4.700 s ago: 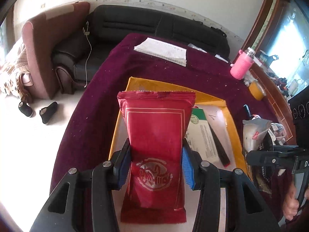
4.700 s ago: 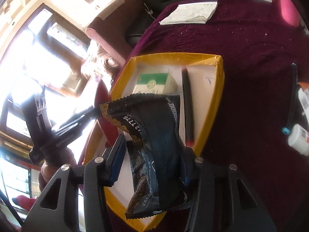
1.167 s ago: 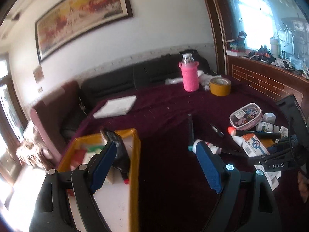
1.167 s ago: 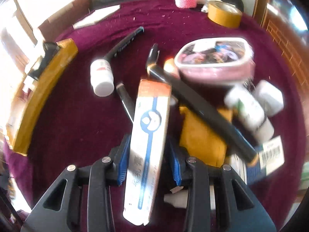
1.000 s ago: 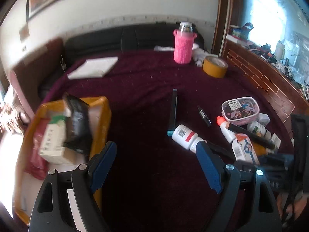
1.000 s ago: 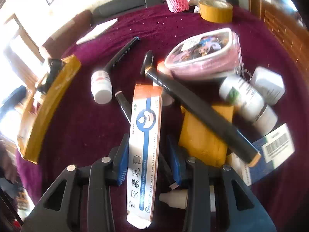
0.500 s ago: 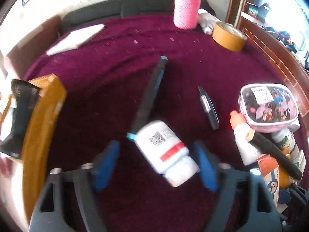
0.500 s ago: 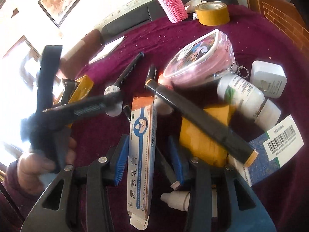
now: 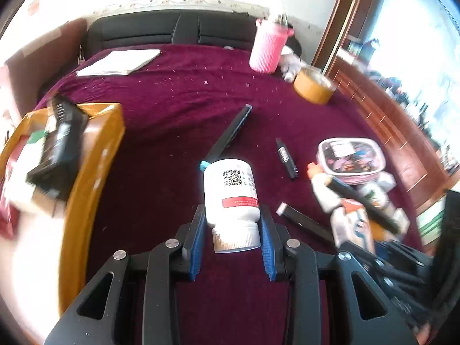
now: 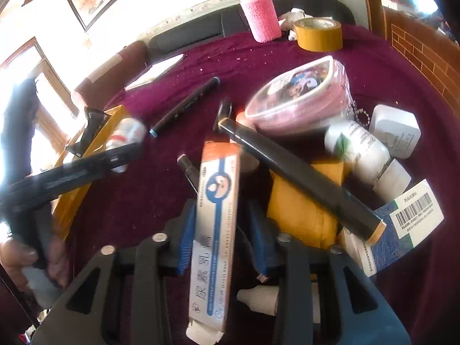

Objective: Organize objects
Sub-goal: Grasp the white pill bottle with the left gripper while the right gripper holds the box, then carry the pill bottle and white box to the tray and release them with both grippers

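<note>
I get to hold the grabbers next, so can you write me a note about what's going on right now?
Left gripper: closing on the white bottle, its pads at the sides.
Right gripper: closing around the long box.
Yellow tray: black packet and green-and-white box already inside.
Left to do: tray both items, then the pens, bottles and pink case lying on the purple cloth.

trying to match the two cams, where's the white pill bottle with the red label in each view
Left wrist: white pill bottle at centre, between the closing left tongs.
Right wrist: at left, beside the yellow tray.
Shared landmark: pink bottle.
</note>
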Demonstrator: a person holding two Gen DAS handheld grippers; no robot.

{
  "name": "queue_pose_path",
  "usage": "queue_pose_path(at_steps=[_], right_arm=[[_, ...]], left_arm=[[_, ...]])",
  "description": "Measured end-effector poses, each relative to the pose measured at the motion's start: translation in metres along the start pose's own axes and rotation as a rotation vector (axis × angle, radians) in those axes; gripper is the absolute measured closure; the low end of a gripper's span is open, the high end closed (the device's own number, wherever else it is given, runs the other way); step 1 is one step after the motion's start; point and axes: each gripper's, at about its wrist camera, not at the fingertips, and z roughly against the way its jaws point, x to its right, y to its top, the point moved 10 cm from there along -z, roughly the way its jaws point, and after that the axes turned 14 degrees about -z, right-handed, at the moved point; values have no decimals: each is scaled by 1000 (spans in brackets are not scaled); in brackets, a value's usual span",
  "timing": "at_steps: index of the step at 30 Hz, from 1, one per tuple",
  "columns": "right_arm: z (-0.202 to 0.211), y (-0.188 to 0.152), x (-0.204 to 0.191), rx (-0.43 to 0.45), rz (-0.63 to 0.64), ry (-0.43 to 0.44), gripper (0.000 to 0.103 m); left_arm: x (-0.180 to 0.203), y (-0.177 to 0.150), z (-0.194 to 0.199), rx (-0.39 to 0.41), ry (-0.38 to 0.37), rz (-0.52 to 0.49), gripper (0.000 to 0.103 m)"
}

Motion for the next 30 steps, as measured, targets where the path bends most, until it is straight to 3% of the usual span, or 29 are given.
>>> queue_pose_path(at_steps=[3,8,12,14,18,23,25,26,29,30], right_arm=[[7,-1,-5,6,6,-5,77],[31,0,-29,17,10,38,76],[33,4,-35,42,82,-85,76],[27,0,-35,-5,83,-99,74],[10,-13,-41,-67,121,-136,51],[-26,-27,-31,-128,217,-323,51],[-27,-26,-30,-111,206,-318,51],[-26,-26,-29,-111,198,-321,53],[-19,-29,-32,-140,153,-287,79],[-16,-31,-33,-147,137,-268,83]], left_arm=[[-14,-1,32,52,-3,5,74],[-52,-12,78,120,59,1,73],[-83,-27,101,148,80,45,73],[-91,-37,109,155,81,54,73],[-98,-52,118,168,67,75,73],[-106,-64,130,195,60,95,73],[-110,-67,134,204,66,96,73],[-113,-68,136,207,71,99,73],[-123,-74,140,206,70,110,73],[-126,-76,141,206,73,112,73]])
